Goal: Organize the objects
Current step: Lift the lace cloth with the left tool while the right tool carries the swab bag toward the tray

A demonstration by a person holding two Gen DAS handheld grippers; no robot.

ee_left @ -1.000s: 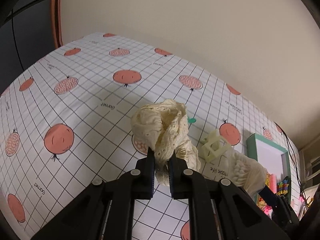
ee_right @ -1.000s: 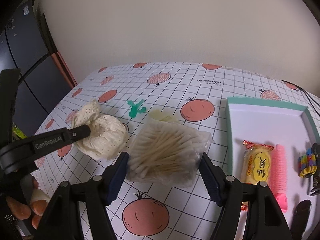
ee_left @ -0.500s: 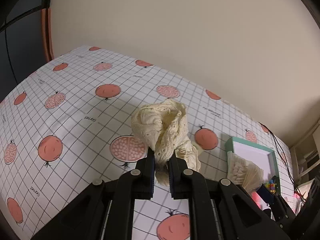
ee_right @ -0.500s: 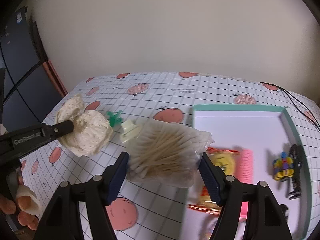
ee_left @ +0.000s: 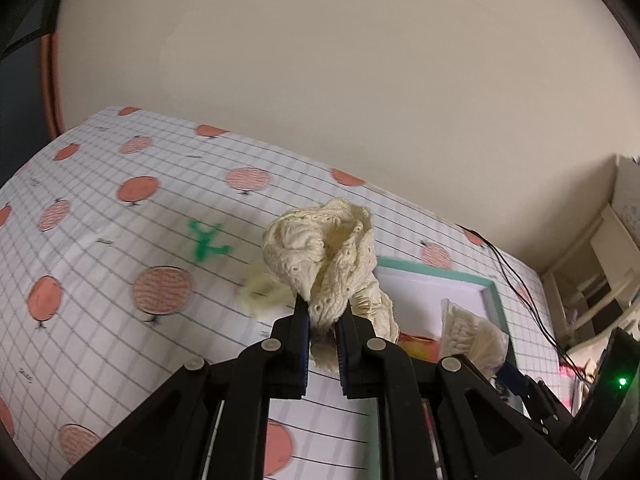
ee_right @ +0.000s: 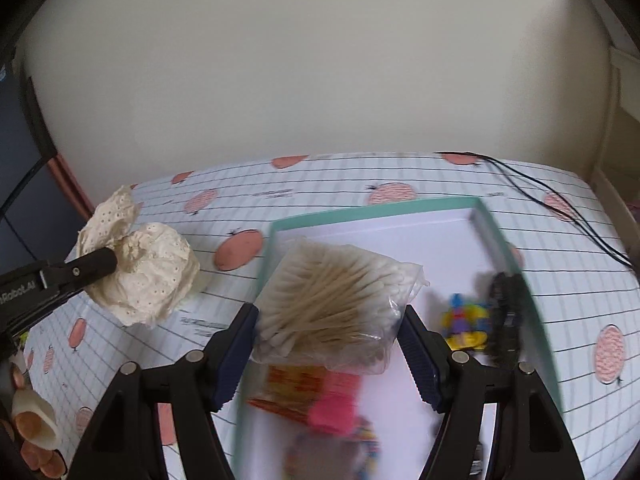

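Observation:
My left gripper (ee_left: 323,316) is shut on a cream lace cloth (ee_left: 326,256), lifted above the table; the right wrist view shows that cloth (ee_right: 144,268) at the left, clamped by the left gripper's finger. My right gripper (ee_right: 330,330) is shut on a clear bag of cotton swabs (ee_right: 336,296), held above the near left part of a teal-rimmed white tray (ee_right: 456,202). The same bag (ee_left: 474,338) shows at the right in the left wrist view, over the tray (ee_left: 436,270).
In the tray lie a yellow snack packet (ee_right: 298,380), a pink roller (ee_right: 334,408), a multicoloured toy (ee_right: 466,320) and a black clip (ee_right: 506,312). A green plastic figure (ee_left: 206,240) and a pale yellow piece (ee_left: 260,294) lie on the pomegranate-print tablecloth (ee_left: 100,280). Black cables (ee_right: 560,204) run at the right.
Both grippers have moved right toward the tray with their loads. The swab bag went from above the tablecloth to above the tray; the cloth was lifted higher.

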